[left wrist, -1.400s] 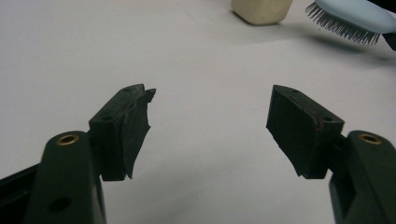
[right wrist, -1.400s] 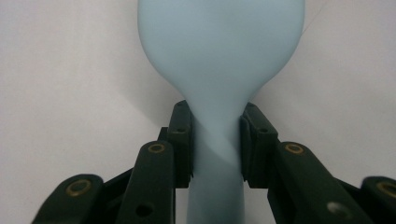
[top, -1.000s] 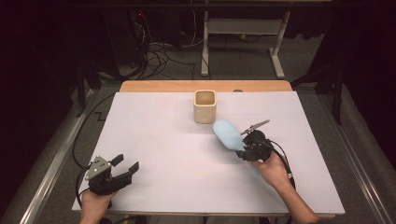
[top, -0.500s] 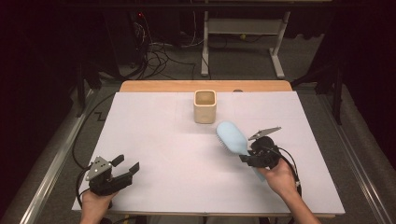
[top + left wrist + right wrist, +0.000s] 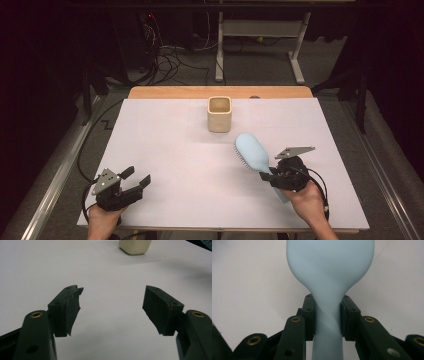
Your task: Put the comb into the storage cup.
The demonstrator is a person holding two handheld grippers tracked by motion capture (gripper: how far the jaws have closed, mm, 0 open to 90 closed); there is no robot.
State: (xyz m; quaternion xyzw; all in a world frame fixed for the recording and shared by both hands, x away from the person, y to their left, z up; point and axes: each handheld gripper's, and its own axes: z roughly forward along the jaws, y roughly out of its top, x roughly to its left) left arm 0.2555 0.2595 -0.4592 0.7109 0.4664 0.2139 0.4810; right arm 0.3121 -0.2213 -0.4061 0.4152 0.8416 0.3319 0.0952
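Overhead, white table (image 5: 165, 150) amid dark room

- Hairbrush (image 5: 329, 272): head cut off by top edge in right gripper view; handle end hidden under right claw (image 5: 276, 176) in high view.
- Cup (image 5: 135, 246): upper part cut off in left gripper view.

Overhead forward-down view, two close jaw-level views
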